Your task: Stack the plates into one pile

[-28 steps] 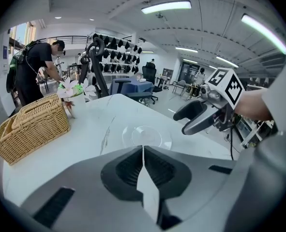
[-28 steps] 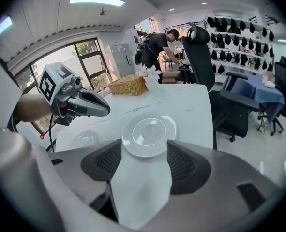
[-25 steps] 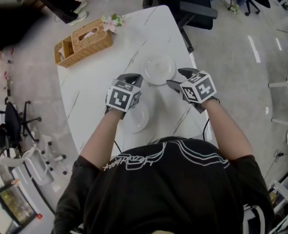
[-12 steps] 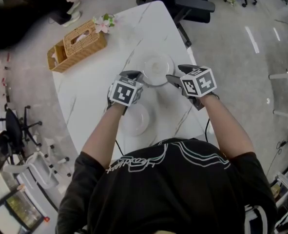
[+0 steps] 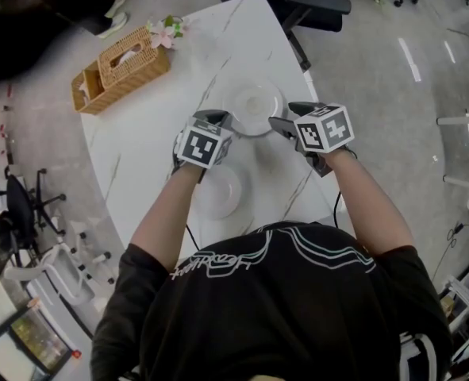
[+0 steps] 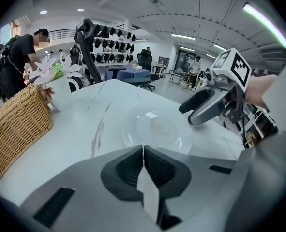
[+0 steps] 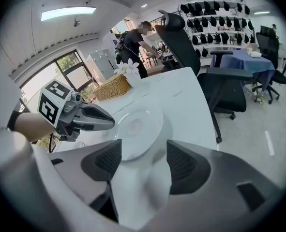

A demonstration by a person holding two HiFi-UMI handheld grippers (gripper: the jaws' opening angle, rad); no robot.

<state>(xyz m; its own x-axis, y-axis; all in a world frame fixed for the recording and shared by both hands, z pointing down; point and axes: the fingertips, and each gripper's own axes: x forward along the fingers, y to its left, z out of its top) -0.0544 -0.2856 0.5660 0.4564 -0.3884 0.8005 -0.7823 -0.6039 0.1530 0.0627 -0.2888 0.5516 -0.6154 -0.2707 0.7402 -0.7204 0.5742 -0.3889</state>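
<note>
No pile has been made yet: two plates are seen on the white marble-patterned table (image 5: 139, 157), well apart from one another. The far round white plate (image 5: 254, 108) lies close to the table's right edge, roughly midway along it. The near round white plate (image 5: 224, 193) lies by the table's near edge and is partly covered in the head view by the left forearm. Neither plate is gripped.

The left gripper (image 6: 143, 151) is held with its jaws pressed together on nothing, just beside the far plate's left rim. The right gripper (image 7: 143, 156) is held with its jaws spread apart and empty, aimed at the same plate's right rim from the table's right edge. It is judged that the first pick-up is only being approached, so the whole task is left: one plate is to be taken up and set on the other.

Bare tabletop is found between the two plates and toward the left edge. The woven wicker basket (image 5: 123, 71) and the white vase of flowers (image 5: 164, 34) are set by the far left corner, well apart from both plates. The right edge is judged the tight side: the far plate could be pushed over it, and a black office chair (image 5: 321, 5) stands just beyond the far right corner
</note>
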